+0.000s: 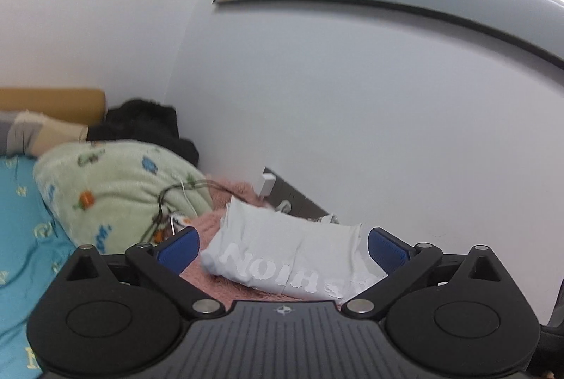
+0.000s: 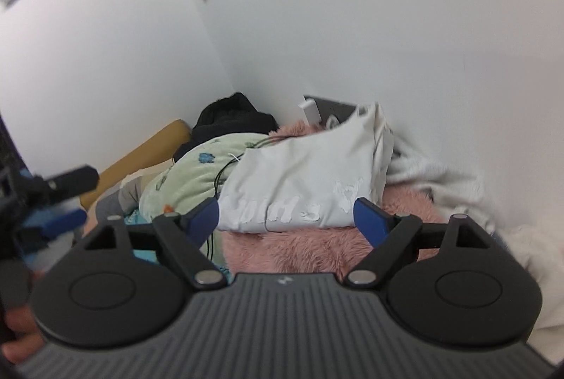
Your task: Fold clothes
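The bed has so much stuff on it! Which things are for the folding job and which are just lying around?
For the job:
- folded white garment with white lettering, lying on the pink fluffy blanket
- left gripper, open
- right gripper, open

Just lying about:
- green patterned blanket
- black fuzzy thing in the corner
- thin cables
- white charger in the wall

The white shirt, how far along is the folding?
Done: the white shirt lies folded into a compact bundle on the pink blanket. In hand: nothing; the left gripper and right gripper are both open. Left: no other unfolded clothes clearly visible.
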Motion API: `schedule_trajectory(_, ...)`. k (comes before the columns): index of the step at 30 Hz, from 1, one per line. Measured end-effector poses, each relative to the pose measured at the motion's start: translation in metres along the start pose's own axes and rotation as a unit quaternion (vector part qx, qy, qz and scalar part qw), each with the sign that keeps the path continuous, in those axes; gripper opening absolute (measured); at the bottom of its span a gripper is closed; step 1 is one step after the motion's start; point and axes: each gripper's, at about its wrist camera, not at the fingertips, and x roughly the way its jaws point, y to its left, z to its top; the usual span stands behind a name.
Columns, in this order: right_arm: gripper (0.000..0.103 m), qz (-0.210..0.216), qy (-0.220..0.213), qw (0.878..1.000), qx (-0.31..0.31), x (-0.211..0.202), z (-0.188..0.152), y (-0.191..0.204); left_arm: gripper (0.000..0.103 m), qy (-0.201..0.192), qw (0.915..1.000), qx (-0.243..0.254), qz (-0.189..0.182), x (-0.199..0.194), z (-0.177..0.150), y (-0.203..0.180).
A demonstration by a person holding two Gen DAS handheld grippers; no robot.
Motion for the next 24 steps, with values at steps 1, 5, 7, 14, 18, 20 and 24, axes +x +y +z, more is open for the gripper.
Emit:
schedule_trajectory(1,0.085,0.002,-0.006,1.0,-0.012,-0.007,-0.003,0.005,0.103,-0.009,0.9999,0.011,0.004,-0.011,-0.003,-0.005)
schedule_trajectory(5,0.085,-0.003,-0.037,0.998,-0.053,-0.036,-0.016,0.021,0.103,-0.038,0.997,0.062,0.029,-0.047,-0.022,-0.021)
schedule_trajectory(7,0.085,-0.006,-0.051,0.996,-0.07,-0.049,-0.024,0.028,0.103,-0.043,0.9952,0.077,0.041,-0.059,-0.035,-0.026)
schedule_trajectory(14,0.085,-0.018,-0.089,0.99,-0.11,-0.077,-0.048,0.048,0.103,-0.068,0.9918,0.082,0.07,-0.092,-0.077,-0.013)
schedule_trajectory(18,0.085,-0.022,-0.096,0.987,-0.124,-0.08,-0.056,0.057,0.103,-0.087,0.9858,0.105,0.099,-0.105,-0.081,-0.015)
schedule_trajectory(20,0.085,-0.024,-0.094,0.987,-0.124,-0.08,-0.058,0.058,0.103,-0.094,0.9851,0.106,0.097,-0.11,-0.081,-0.016)
schedule_trajectory(24,0.085,-0.031,-0.094,0.987,-0.126,-0.081,-0.059,0.058,0.103,-0.095,0.9828,0.124,0.098,-0.114,-0.086,-0.022)
